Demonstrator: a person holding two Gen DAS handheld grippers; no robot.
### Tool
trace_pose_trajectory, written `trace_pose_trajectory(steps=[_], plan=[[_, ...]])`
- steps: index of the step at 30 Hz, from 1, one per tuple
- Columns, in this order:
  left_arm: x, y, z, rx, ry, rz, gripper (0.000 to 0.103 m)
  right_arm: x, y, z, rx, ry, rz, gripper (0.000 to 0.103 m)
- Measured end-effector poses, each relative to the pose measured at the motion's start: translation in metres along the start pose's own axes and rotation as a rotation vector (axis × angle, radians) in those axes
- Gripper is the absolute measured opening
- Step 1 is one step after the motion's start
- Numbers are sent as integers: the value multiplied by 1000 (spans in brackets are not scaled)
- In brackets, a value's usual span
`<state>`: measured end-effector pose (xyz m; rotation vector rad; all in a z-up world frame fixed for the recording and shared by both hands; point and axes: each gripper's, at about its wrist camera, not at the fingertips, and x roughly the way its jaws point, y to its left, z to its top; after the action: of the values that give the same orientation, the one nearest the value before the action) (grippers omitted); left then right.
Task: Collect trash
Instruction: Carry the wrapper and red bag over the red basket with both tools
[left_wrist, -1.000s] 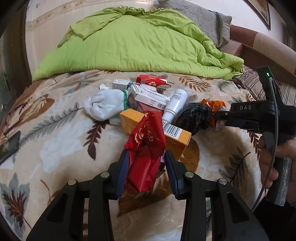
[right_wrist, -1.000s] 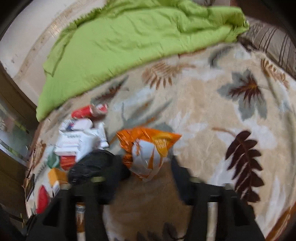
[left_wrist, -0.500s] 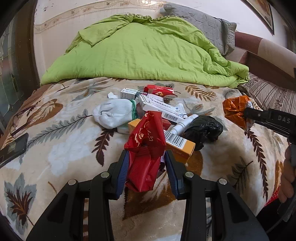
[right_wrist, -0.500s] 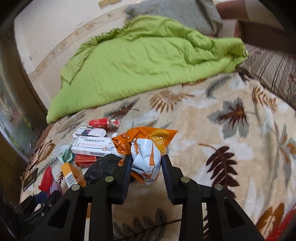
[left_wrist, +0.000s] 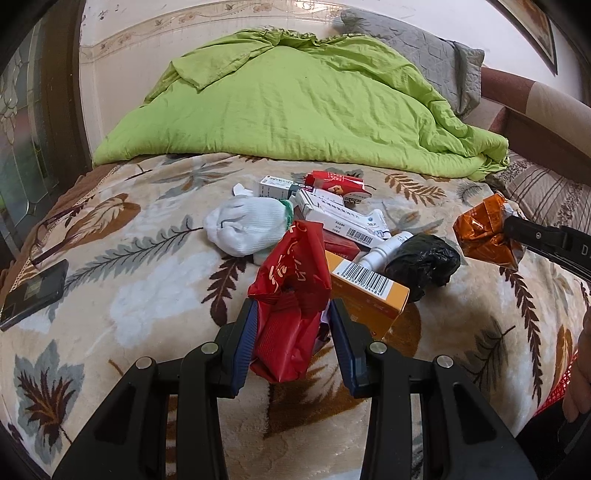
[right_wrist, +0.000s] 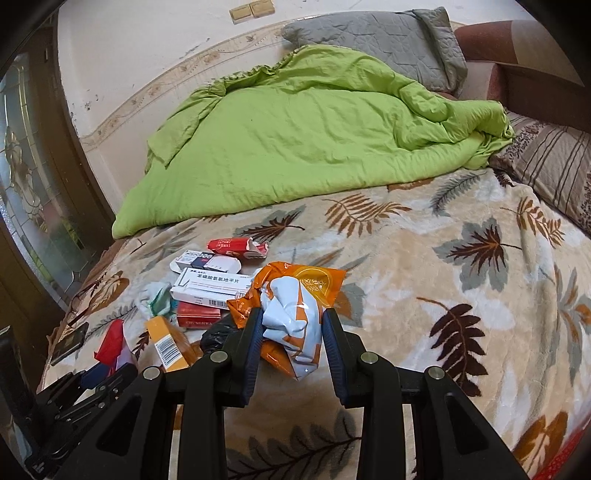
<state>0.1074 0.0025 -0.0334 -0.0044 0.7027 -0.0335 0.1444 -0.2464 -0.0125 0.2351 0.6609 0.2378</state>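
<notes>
**Mara:** Wrappers are pinched in both tools. The left gripper (left_wrist: 292, 339) has its blue pads pressed on a crumpled red packet (left_wrist: 290, 295), which stands up between them, clear of the blanket.

**Ivo:** And the right gripper (right_wrist: 292, 345)?

**Mara:** Its jaws have just been closing, and now they squeeze an orange-and-white snack bag (right_wrist: 295, 314) between them. In the left view that bag (left_wrist: 487, 236) hangs off the fingertips above the bed, well to the right of the pile.

**Ivo:** Why hold them up like that?

**Mara:** Probably so each piece comes away clean without dragging its neighbours. Soft foil crumples, so a firm pinch low on the body keeps it from slipping.

**Ivo:** What remains on the leaf-patterned blanket (left_wrist: 147, 295)?

**Mara:** Plenty. An orange box with a barcode (left_wrist: 369, 291) lies just behind the red packet, a black crumpled bag (left_wrist: 424, 262) beside it, a white bottle (left_wrist: 384, 247) between them, a long white medicine box (left_wrist: 340, 218), red cartons behind, and a white glove (left_wrist: 247, 225) to the left.

**Ivo:** Anything in the way?

**Mara:** No bin shows in either view, so where the load goes cannot be told. A dark phone (left_wrist: 33, 291) lies near the bed's left edge, and the green quilt (left_wrist: 295, 103) fills the far side; neither looks like trash.
</notes>
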Motion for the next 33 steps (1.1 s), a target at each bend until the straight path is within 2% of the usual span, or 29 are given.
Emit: trace_pose_trajectory(steps=[33], plan=[[-5, -5, 1, 12, -4, -10, 38, -21, 11, -11, -6, -13, 30, 35]])
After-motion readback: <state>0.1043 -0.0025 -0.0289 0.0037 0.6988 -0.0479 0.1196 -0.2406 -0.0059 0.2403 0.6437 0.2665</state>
